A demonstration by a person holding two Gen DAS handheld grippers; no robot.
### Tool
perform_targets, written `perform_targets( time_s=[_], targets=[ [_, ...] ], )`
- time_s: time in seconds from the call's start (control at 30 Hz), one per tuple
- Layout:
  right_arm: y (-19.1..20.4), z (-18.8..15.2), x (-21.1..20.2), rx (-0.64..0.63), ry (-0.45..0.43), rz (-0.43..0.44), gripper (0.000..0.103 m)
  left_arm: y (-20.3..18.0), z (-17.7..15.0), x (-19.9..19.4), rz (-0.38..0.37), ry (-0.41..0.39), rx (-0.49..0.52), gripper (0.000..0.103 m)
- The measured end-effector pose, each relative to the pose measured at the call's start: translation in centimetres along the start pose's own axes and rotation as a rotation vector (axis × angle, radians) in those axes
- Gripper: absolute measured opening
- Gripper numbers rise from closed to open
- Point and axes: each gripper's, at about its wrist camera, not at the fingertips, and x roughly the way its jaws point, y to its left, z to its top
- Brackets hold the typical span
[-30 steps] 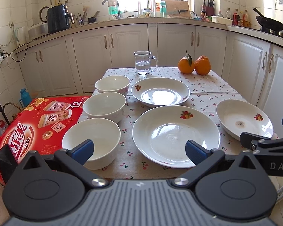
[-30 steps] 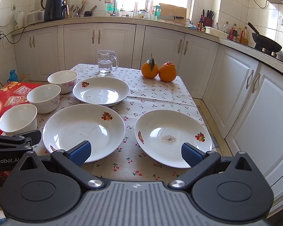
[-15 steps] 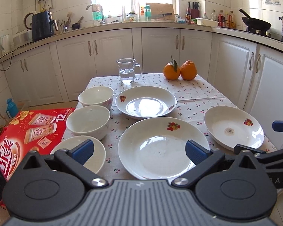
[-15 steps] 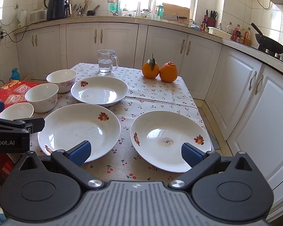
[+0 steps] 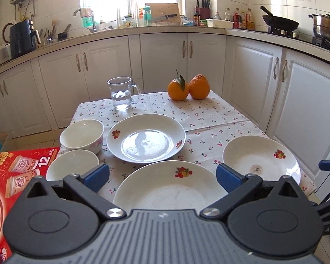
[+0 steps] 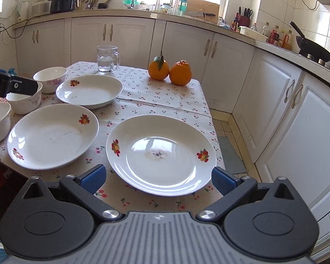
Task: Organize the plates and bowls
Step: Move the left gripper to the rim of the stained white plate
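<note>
Here, the bench (image 6: 165, 92) carried three plates and three bowls, all unstacked. The largest plate (image 5: 169, 189) lay directly ahead of the left tool (image 5: 162, 175), whose jaws were spread and empty. The stained plate (image 6: 160, 154) lay directly ahead of the right tool (image 6: 158, 177), likewise spread and empty, and nearer to it than to the left. The far plate (image 6: 89, 91) sat beyond. The bowls (image 6: 25, 102) lined the left edge, nearer the left tool.
</note>
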Motion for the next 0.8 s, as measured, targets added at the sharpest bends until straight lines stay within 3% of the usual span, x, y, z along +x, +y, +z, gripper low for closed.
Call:
perform_targets(
  time_s=[0.23,0.5,0.8],
  targets=[
    [-1.8,-2.1,3.1,0.010,0.067,0.062,0.103,-2.2,0.9,2.9,-0.094,0.017,0.116,0.102],
    [-3.4,-3.1,6.3,0.003,0.113,0.122,0.103,-5.5,2.7,6.9,-0.203,0.113,0.241,0.102],
    [-5.4,-3.4,7.7,0.023,0.114,0.213,0.103,-9.0,4.6,11.8,-0.355,0.204,0.300,0.102]
  ],
)
